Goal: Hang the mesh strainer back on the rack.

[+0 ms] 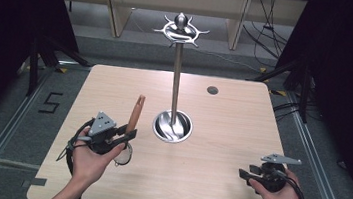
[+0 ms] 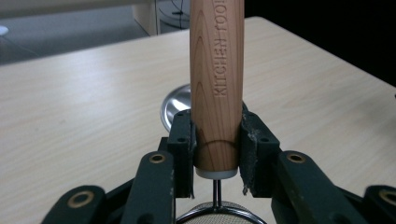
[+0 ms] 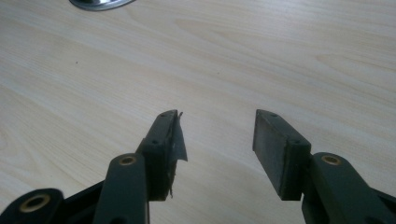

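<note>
One light wooden table (image 1: 215,184) carries everything, and on it stands one tall metal rack (image 1: 176,79), a single pole rising from a round steel base (image 1: 173,126) to a crown of curved hooks (image 1: 181,30); the number of hooks cannot be counted reliably. Two hand-held grippers work over the near part of the table. The left gripper (image 1: 130,133) has its jaws closed on one wooden handle (image 1: 136,111), which stands between the two pads and rises upright beyond them, tilted slightly. In the left gripper view the handle (image 2: 216,84) reads "KITCHEN TOOL" along its length, with the left pad (image 2: 183,149) and right pad (image 2: 252,149) pressed against its lower end. Below the jaws a thin wire stem leads to one round mesh strainer head (image 2: 219,212), seen in the high view just under the left gripper near the table surface (image 1: 123,155). The rack's base lies ahead of these jaws, behind the handle. The right gripper (image 3: 217,140) holds nothing: its jaws stand moderately apart with bare table between them, and one pad lining is frayed. One small dark round hole (image 1: 212,90) marks the table's far side.
</note>
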### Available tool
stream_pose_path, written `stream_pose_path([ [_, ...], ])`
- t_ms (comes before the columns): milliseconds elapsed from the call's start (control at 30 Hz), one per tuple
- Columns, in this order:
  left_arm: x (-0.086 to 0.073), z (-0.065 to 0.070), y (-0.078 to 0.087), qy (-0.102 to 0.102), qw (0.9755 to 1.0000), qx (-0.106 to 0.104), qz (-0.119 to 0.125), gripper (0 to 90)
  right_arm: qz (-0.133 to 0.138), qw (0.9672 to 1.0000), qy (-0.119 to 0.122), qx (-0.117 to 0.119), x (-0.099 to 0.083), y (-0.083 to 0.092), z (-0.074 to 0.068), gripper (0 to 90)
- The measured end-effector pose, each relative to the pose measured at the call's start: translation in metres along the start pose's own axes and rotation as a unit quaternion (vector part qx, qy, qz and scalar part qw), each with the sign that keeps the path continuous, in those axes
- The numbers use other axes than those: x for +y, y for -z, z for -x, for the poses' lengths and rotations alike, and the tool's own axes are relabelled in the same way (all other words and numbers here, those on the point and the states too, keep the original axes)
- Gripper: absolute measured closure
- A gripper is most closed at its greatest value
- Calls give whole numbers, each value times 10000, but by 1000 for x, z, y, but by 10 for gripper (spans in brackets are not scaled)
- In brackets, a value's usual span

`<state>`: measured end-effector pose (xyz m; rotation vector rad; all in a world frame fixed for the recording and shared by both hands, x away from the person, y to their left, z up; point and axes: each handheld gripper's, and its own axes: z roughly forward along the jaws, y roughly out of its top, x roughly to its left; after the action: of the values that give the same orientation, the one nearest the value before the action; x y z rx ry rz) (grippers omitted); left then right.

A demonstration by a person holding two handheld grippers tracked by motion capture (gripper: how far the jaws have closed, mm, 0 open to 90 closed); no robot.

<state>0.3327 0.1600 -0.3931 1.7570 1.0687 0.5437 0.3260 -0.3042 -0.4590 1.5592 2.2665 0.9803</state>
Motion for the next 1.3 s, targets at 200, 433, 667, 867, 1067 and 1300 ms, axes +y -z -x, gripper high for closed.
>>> stream_pose_path([
  [200, 12, 5, 5, -9, 9993, 76, 359, 683, 165, 9997, 159, -72, -1, 0, 3, 513],
  [433, 24, 8, 5, -67, 9984, 95, 546, 683, 170, 9998, 103, -30, 0, 1, 4, 517],
  [667, 33, 15, 3, -197, 9973, 117, 701, 683, 184, 9998, 69, -34, 0, 2, 3, 517],
  [867, 39, 16, 3, -210, 9961, 130, 849, 683, 179, 9998, 65, -24, 0, 1, 3, 517],
  [1067, 45, 17, 3, -246, 9947, 165, 983, 682, 218, 9996, 148, -49, 1, 1, 5, 517],
  [1300, 50, 19, 2, -294, 9938, 166, 1055, 682, 187, 9998, 70, -34, 0, 1, 3, 517],
])
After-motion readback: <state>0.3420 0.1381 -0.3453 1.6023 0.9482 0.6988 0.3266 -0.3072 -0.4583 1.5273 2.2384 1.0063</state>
